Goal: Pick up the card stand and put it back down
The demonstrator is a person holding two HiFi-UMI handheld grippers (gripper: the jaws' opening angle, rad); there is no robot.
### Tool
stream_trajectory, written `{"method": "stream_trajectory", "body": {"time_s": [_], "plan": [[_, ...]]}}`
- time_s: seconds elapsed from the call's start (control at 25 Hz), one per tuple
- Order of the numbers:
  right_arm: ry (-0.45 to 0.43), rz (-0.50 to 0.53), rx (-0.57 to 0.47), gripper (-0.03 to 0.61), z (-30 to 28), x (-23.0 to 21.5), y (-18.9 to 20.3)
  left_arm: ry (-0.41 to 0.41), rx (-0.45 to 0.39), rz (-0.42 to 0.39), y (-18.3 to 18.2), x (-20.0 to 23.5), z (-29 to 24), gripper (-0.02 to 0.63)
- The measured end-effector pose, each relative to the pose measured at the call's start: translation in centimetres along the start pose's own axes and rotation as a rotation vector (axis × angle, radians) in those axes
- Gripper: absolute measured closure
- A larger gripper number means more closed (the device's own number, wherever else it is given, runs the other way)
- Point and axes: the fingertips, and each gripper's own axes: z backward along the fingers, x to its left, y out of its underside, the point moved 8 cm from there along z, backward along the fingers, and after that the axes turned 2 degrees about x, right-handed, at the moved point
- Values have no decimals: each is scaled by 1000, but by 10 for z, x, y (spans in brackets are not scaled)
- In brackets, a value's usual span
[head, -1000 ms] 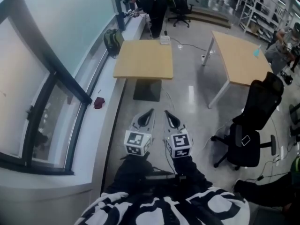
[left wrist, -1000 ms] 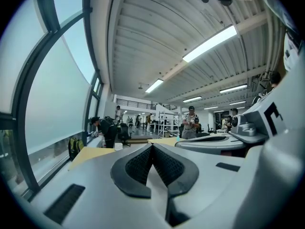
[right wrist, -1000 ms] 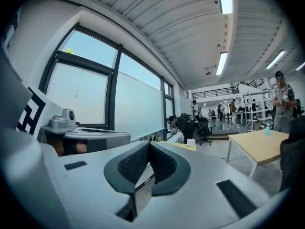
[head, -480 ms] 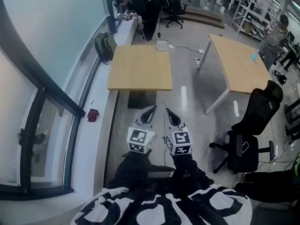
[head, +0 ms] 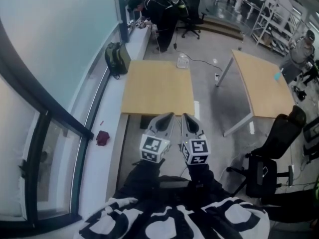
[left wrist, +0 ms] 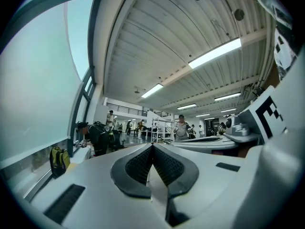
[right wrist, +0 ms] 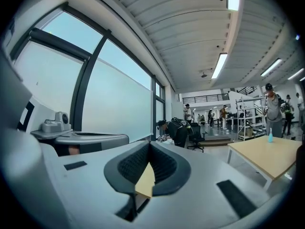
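I see no card stand in any view. In the head view my left gripper [head: 168, 116] and right gripper [head: 185, 117] are held side by side in front of the person's body, tips pointing at the near edge of a bare wooden table [head: 157, 86]. Both are shut with nothing between the jaws. In the left gripper view the left gripper [left wrist: 152, 148] has its dark pads meeting at the tips. The right gripper [right wrist: 149, 146] looks the same in its own view, with a sliver of the table top showing behind the pads.
A second wooden table [head: 261, 88] stands at the right, with a black office chair [head: 271, 156] in front of it. A long white window sill [head: 107, 113] at the left holds a backpack [head: 115, 59] and a small red thing [head: 103, 137]. A person [head: 159, 9] bends over beyond the table.
The view has shifted forward. The wooden table now lies closer, and the two gripper tips reach its near edge. Both grippers stay shut and side by side.
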Motion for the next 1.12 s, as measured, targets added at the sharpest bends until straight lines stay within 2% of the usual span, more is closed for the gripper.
{"method": "stream_trajectory", "body": {"time_s": [0.16,0.36,0.52,0.64,0.92,1.12], "plan": [[15,-6,38,565,-15,-6,9,12,15,60,11,16,-17,604],[10,-47,118,565,-42,-30,34,47,81,105,42,22,-51,604],[-53,-88,99,565,-86,-64,37,42,103,90,49,36,-97,604],[-79,-70,86,564,-134,-97,27,27,92,94,39,59,-147,604],[-46,-96,-7,565,-211,-201,-15,-10,73,23,12,85,-258,604],[-69,-115,59,566,-249,-231,-1,-40,96,53,22,91,-298,604]]}}
